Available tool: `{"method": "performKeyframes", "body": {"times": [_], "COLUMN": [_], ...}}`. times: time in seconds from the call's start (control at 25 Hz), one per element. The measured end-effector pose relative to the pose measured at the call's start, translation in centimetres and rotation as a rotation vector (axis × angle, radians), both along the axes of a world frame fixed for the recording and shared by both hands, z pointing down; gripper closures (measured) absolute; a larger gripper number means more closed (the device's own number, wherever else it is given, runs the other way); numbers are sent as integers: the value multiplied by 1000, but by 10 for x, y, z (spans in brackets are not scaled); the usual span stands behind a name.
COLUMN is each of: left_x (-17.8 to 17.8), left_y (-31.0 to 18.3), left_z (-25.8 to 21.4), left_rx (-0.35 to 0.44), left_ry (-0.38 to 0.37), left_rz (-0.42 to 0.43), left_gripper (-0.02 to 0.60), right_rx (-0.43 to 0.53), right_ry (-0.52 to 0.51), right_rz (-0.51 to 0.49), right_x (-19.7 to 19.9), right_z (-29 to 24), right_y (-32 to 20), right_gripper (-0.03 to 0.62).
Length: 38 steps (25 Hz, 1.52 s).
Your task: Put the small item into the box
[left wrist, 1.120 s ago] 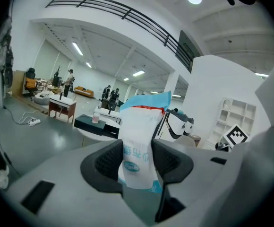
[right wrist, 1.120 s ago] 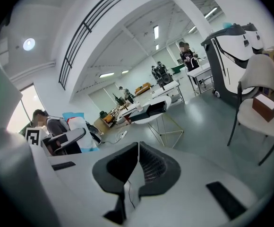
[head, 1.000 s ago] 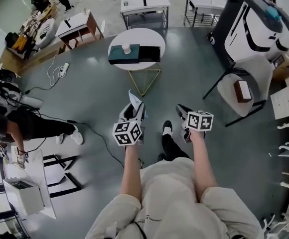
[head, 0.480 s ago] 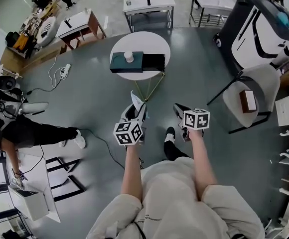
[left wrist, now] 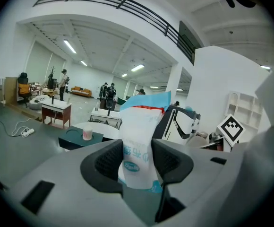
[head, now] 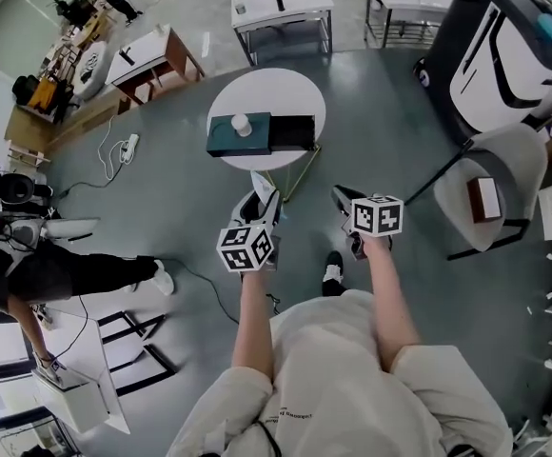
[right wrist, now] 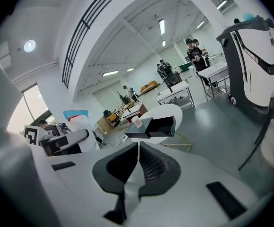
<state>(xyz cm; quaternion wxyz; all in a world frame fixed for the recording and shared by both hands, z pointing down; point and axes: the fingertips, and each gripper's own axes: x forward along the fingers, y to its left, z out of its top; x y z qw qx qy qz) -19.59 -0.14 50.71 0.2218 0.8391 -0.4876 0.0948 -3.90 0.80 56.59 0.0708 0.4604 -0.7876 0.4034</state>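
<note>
My left gripper (head: pixel 261 198) (left wrist: pixel 138 161) is shut on a small white packet (left wrist: pixel 139 145) (head: pixel 263 190) with a blue top edge and blue print; the packet stands upright between the jaws. My right gripper (head: pixel 345 201) (right wrist: pixel 137 167) is shut with nothing between its jaws. Ahead stands a round white table (head: pixel 295 89) (right wrist: pixel 175 111). On it lies a dark box (head: pixel 292 132) (right wrist: pixel 161 125), open and black inside, with its teal lid (head: pixel 225 139) beside it. A small white cup (head: pixel 241 124) (left wrist: pixel 87 134) stands on the lid. Both grippers are well short of the table.
A black and white machine (head: pixel 504 46) stands at the right. A grey chair (head: pixel 490 184) with a brown object sits at the right. Other tables (head: pixel 281 6) lie beyond the round one. A person (head: pixel 29 265) crouches at the left, with cables (head: pixel 114 146) on the floor.
The round table with the box has come nearer and lower in the head view. Both grippers keep their hold and their place before the body.
</note>
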Motion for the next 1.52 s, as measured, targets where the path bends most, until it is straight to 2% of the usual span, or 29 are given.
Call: {"method": "performKeyframes", "body": {"times": [0.24, 0.4, 0.92, 1.16, 1.32, 1.44, 1.52], "left_x": [34, 44, 44, 47, 60, 61, 62], "left_y": [-43, -63, -90, -125, -157, -187, -209], "left_z": [-2, -10, 24, 40, 44, 51, 55], "left_rx": [15, 28, -60, -85, -106, -127, -147], "left_ry": [-33, -57, -69, -53, 18, 14, 38], "left_rz": [42, 58, 38, 54, 46, 63, 60], "left_gripper": [387, 387, 387, 387, 387, 387, 387], "right_rx": [46, 59, -13, -34, -29, -36, -45], "right_ry": [94, 70, 54, 72, 41, 33, 55], "right_rz": [-38, -19, -43, -24, 22, 53, 45], "right_x": [27, 39, 38, 46, 63, 64, 63], "right_z": [-8, -17, 15, 26, 19, 15, 15], "right_y": [-45, -67, -89, -118, -153, -184, -202], "right_gripper": [558, 559, 558, 559, 557, 558, 557]}}
